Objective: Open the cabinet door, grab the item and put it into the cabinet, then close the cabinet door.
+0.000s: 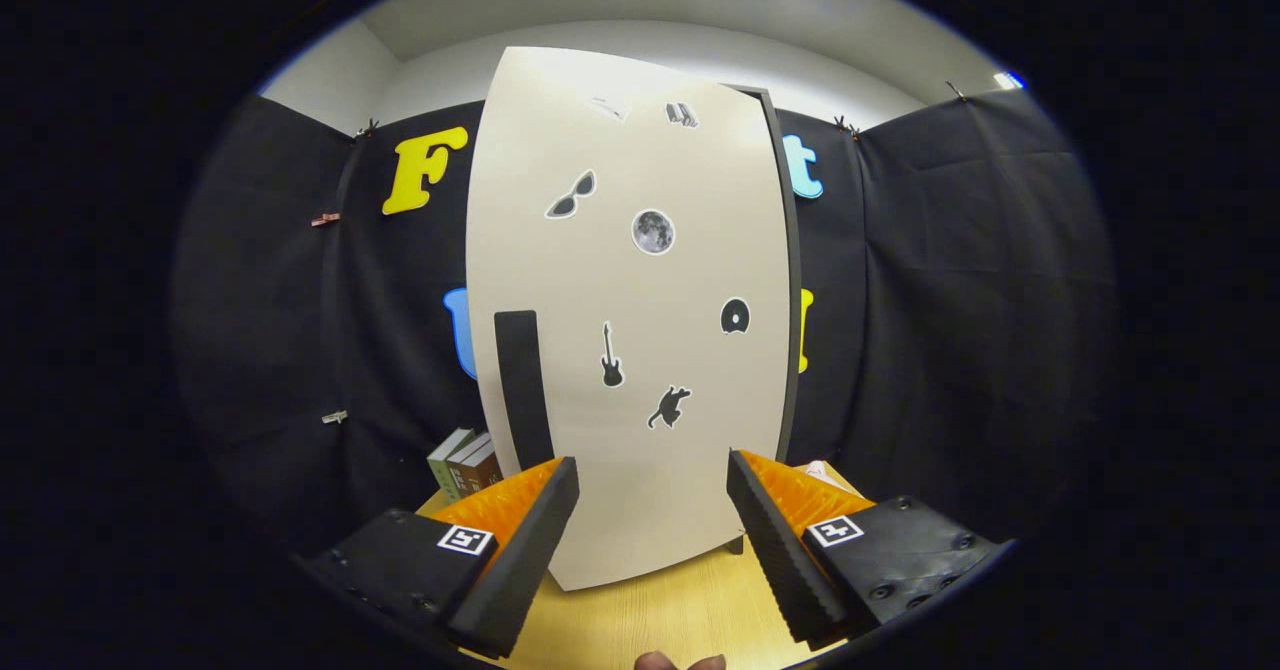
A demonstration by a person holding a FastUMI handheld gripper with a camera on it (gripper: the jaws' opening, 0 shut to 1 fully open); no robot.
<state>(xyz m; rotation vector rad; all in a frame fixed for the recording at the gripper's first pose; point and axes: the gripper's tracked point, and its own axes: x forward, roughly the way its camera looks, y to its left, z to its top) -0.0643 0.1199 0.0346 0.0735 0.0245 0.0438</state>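
Facing the stickered cabinet door (pixel 640 300), tongs (pixel 652 495) gape, fingers empty.

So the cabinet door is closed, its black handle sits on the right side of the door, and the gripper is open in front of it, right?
Not quite. In the gripper view the black handle sits on the left side of the cabinet door, not the right. The rest holds: the door is closed and the gripper is open in front of it, holding nothing.
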